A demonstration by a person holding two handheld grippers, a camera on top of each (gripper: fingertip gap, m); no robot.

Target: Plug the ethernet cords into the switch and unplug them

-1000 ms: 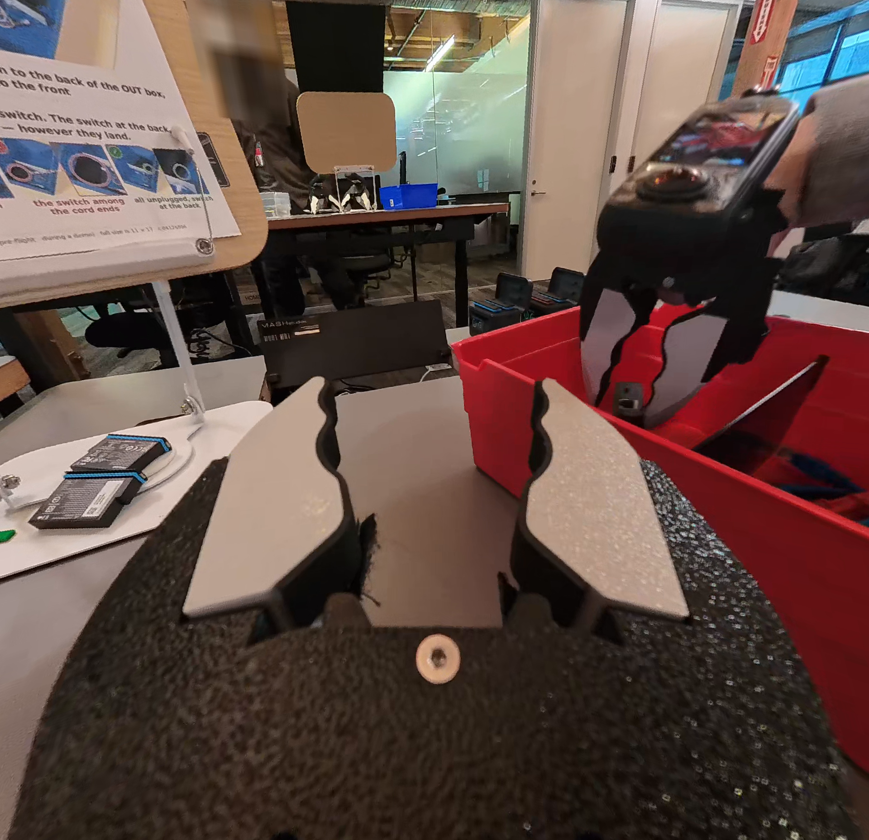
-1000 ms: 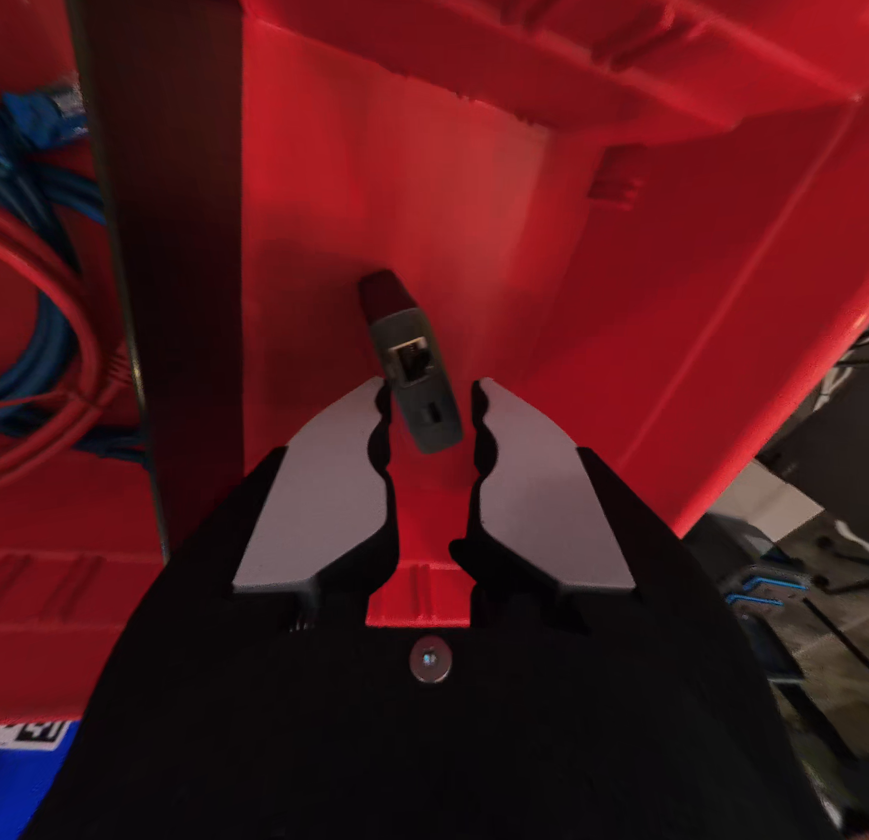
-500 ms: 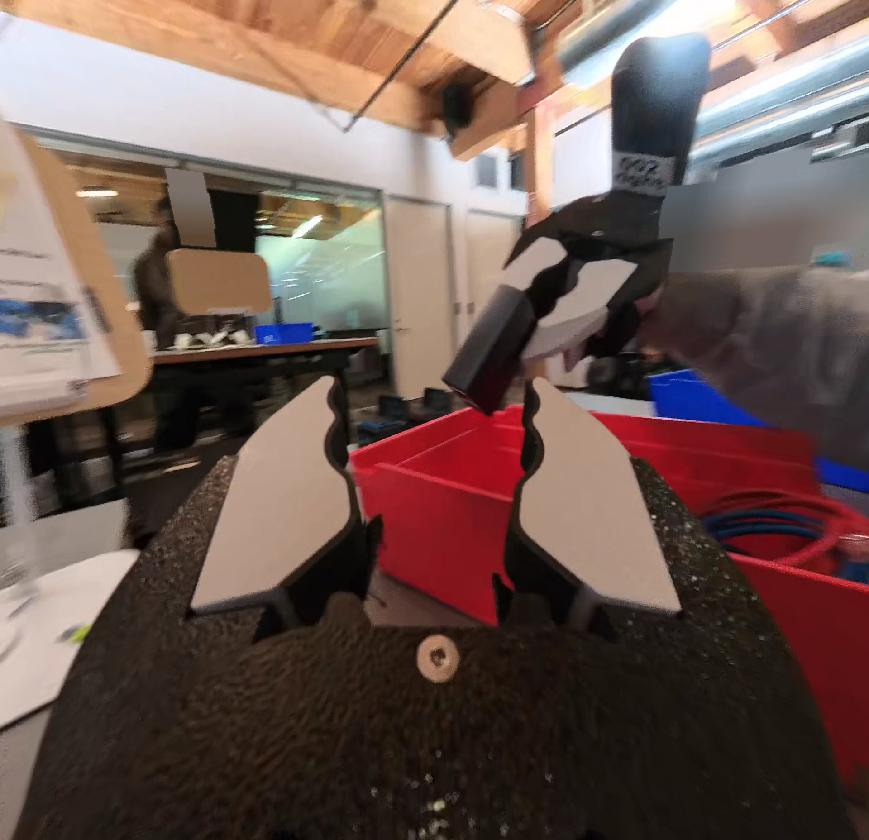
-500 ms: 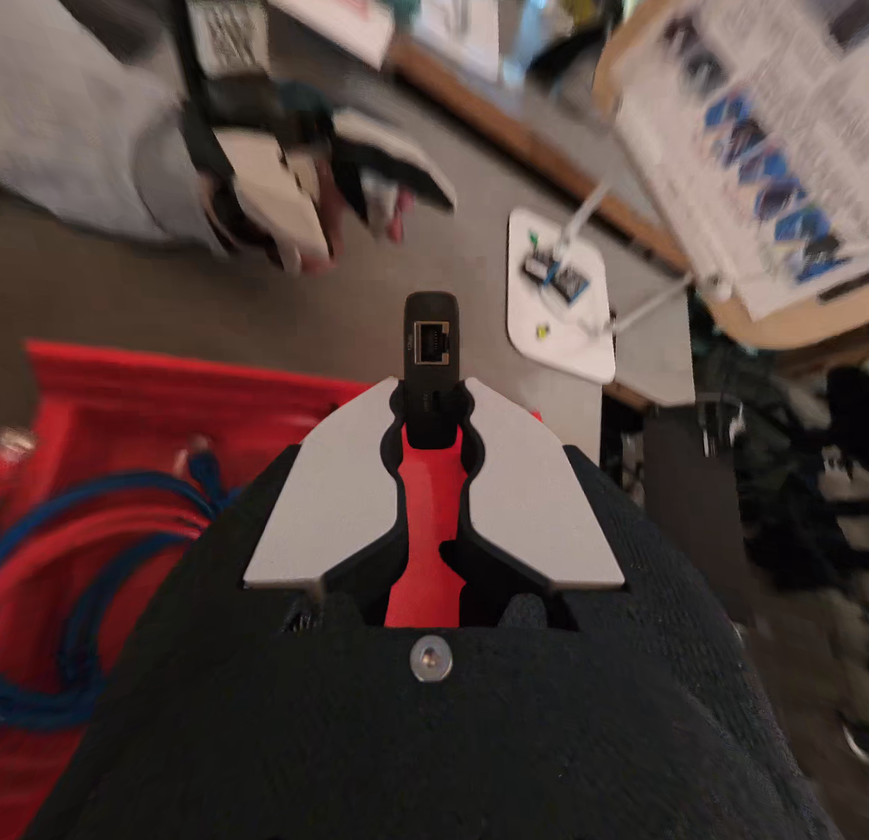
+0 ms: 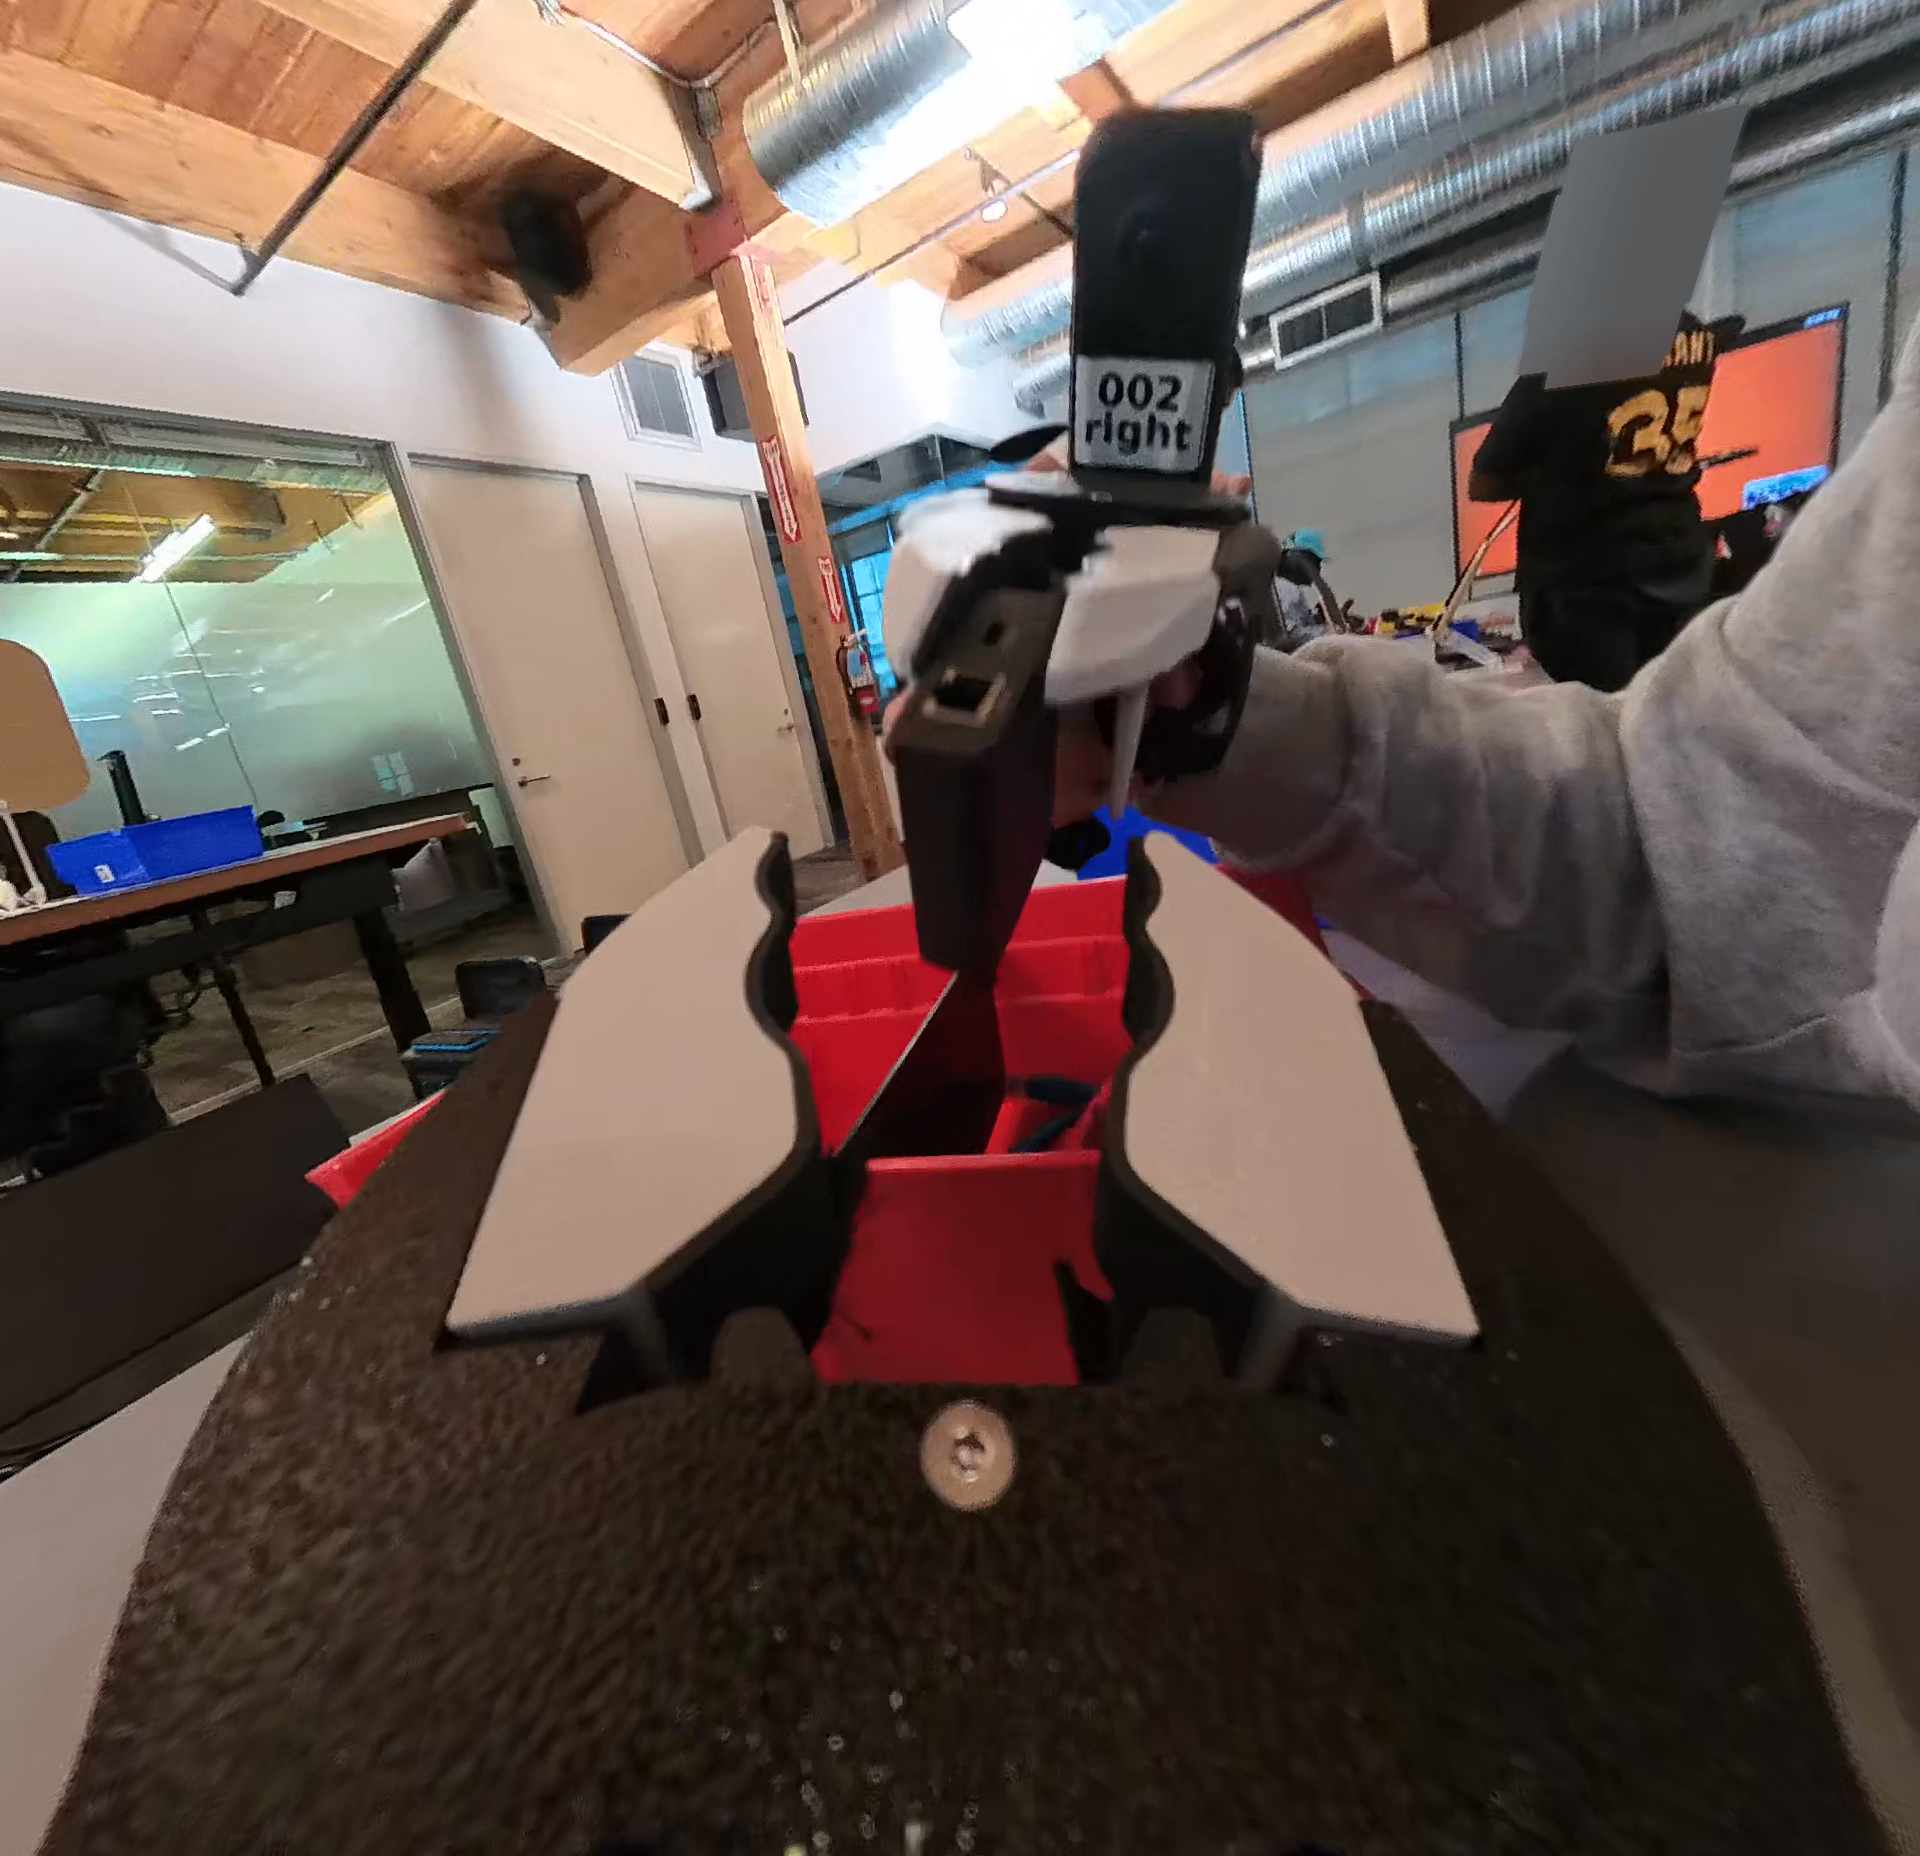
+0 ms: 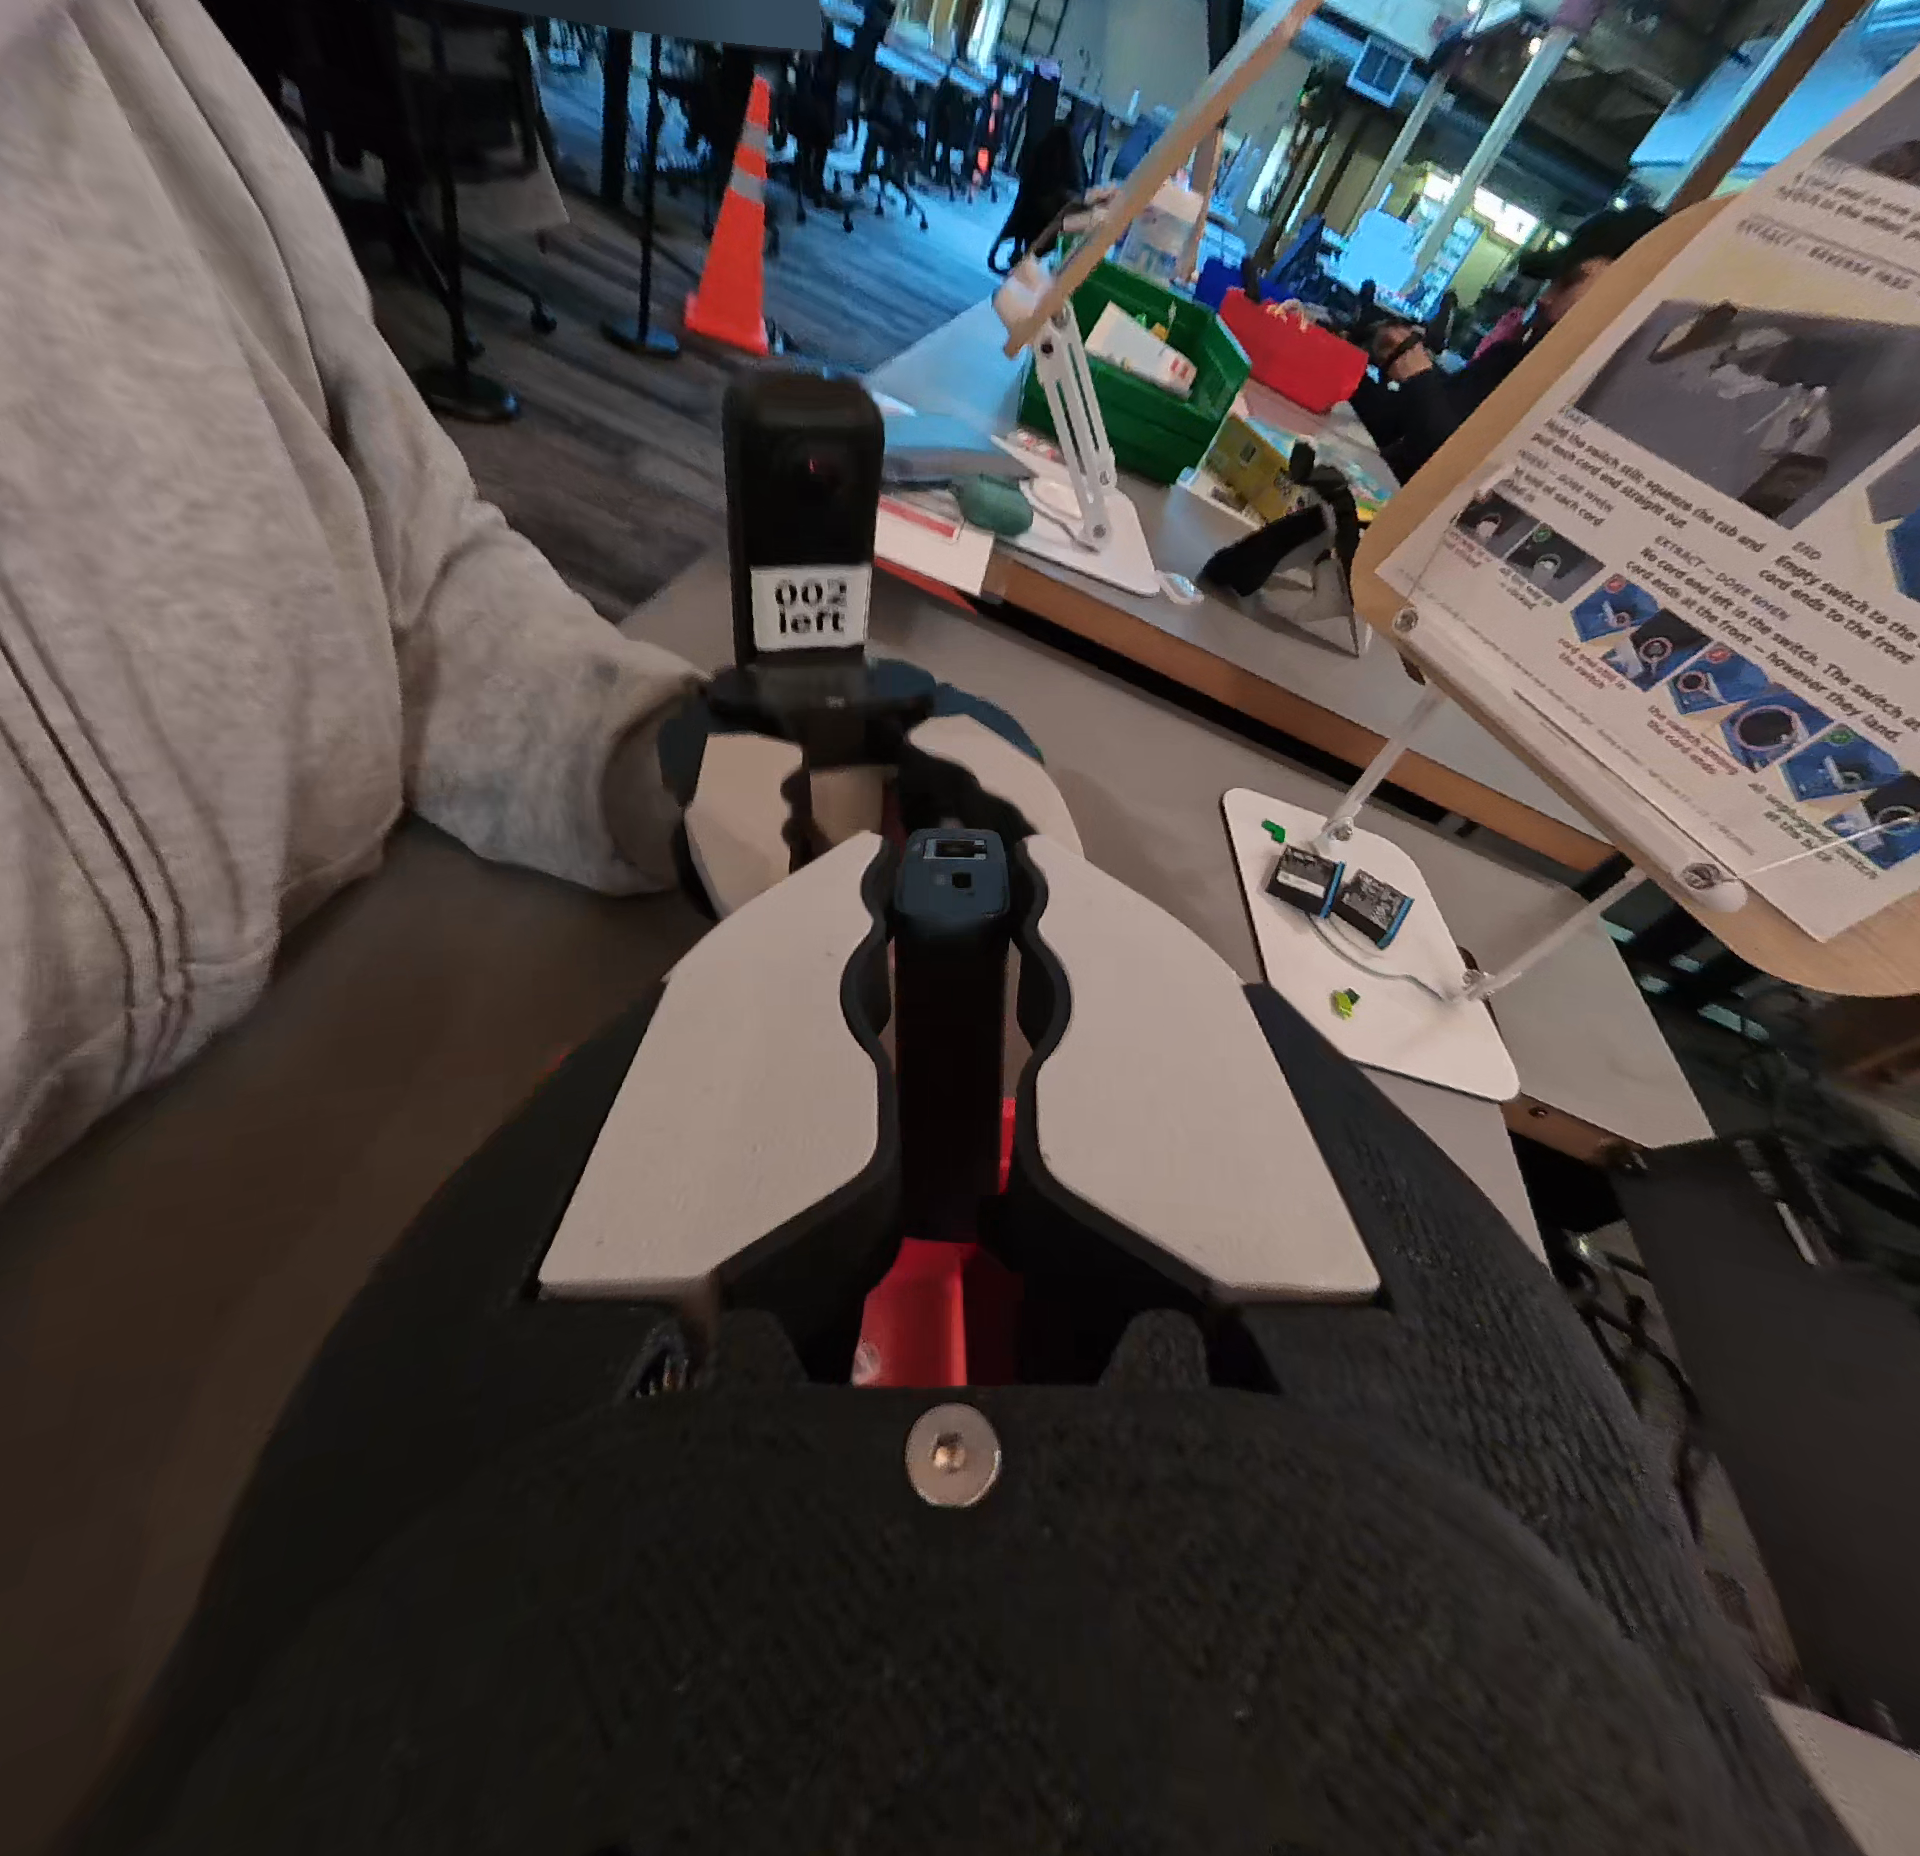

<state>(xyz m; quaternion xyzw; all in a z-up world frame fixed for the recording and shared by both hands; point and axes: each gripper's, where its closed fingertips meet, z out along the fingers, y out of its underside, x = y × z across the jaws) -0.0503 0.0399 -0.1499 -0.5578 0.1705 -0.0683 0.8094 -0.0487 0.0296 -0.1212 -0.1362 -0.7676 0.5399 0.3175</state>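
Grey fleece is covering my left sleeve [image 6: 239, 518] at the left edge of the right wrist view, where my left tongs [image 6: 883, 809] are hovering just beyond my right ones, facing them. In the left wrist view, my left tongs [image 5: 961, 933] are standing wide apart with nothing between them, over the near wall of a red bin [image 5: 966, 1266] that is sitting on the grey worktop [image 6: 395, 985]. A dark divider [image 5: 925, 1068] is crossing the bin, with a blue cable [image 5: 1049, 1089] showing behind it. My right tongs [image 6: 951, 907] are pinching a slim black block [image 6: 951, 985] with a socket in its end, held in the air above the bin and pointing at the left tongs. Toward the worktop's right edge, two small black battery-like packs [image 6: 1335, 892] are lying on the white base [image 6: 1392, 1017] of a stand that is carrying a printed instruction sheet [image 6: 1725, 611].
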